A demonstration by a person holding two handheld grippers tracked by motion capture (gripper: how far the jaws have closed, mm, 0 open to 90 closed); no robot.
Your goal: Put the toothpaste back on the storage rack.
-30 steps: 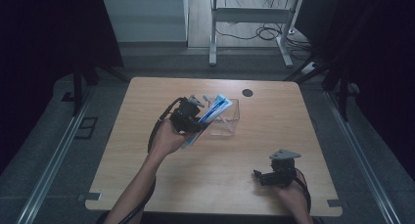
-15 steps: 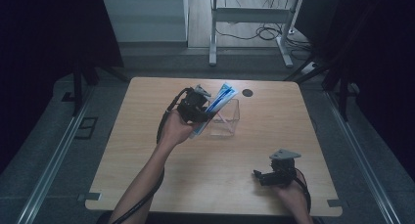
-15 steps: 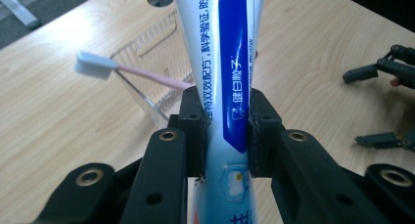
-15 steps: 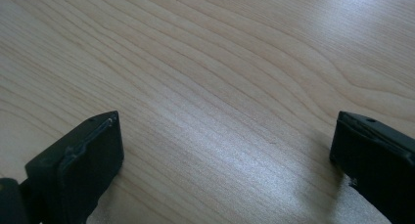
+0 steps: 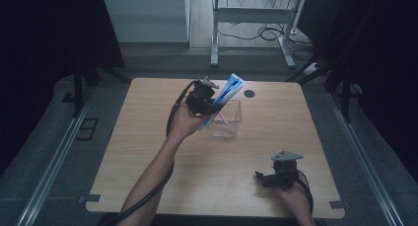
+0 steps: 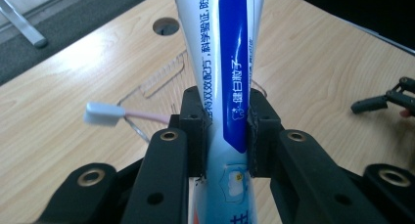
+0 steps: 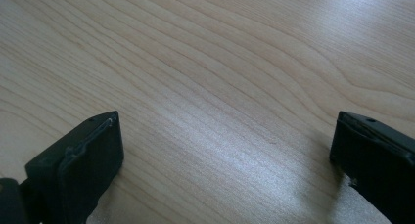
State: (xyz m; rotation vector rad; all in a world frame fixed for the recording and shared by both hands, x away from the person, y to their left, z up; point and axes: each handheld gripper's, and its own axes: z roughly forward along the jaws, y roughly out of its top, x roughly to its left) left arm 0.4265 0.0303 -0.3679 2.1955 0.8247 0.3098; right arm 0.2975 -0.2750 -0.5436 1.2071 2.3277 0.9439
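Note:
My left gripper (image 5: 213, 106) is shut on a blue and white toothpaste tube (image 5: 226, 95), held tilted over the left side of a clear plastic box (image 5: 231, 120) near the table's middle. In the left gripper view both pads press the toothpaste tube (image 6: 226, 77) at its middle, left gripper (image 6: 226, 131). A pink-handled toothbrush (image 6: 120, 115) with a white head lies in the clear box below. My right gripper (image 5: 261, 177) rests low at the table's front right, its jaws wide apart with bare wood between them, right gripper (image 7: 225, 150).
The wooden table (image 5: 148, 137) has a round cable hole (image 5: 249, 94) at its back edge, behind the box. A metal desk frame (image 5: 251, 23) and cables stand on the floor beyond the table.
My left hand has carried the toothpaste tube up and to the right, toward the back of the table, over the clear box. The right gripper has stayed put.

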